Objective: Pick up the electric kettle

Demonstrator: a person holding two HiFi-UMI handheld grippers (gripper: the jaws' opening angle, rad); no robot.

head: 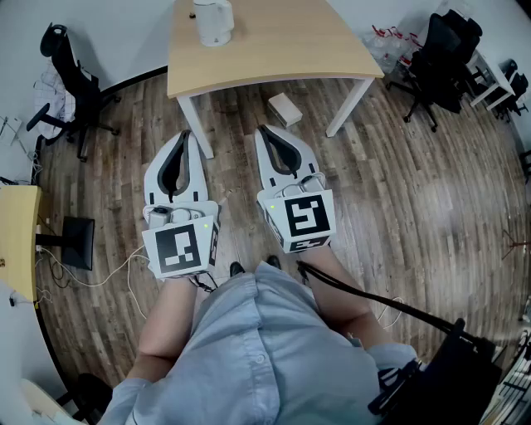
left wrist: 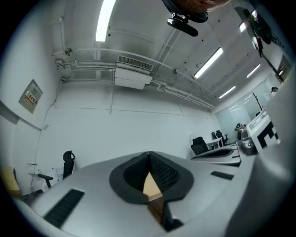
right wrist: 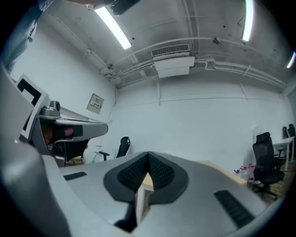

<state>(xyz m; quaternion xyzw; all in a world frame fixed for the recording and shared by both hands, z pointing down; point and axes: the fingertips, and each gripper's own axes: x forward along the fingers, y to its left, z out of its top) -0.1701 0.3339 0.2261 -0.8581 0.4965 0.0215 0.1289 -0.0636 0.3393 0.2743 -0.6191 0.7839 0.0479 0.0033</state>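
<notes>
Holding white two-jaw left gripper (head: 184, 134) and matching right gripper (head: 264, 129) side by side over brown plank floor (head: 415, 207), both pointing toward light wooden table (head: 282, 50). Jaws of each pressed together, pinching nothing. Well apart from both, upright on the tabletop toward its far left: white plastic electric kettle (head: 213, 21). Beside a table leg, on the floor: small pale box (head: 284, 109).
</notes>
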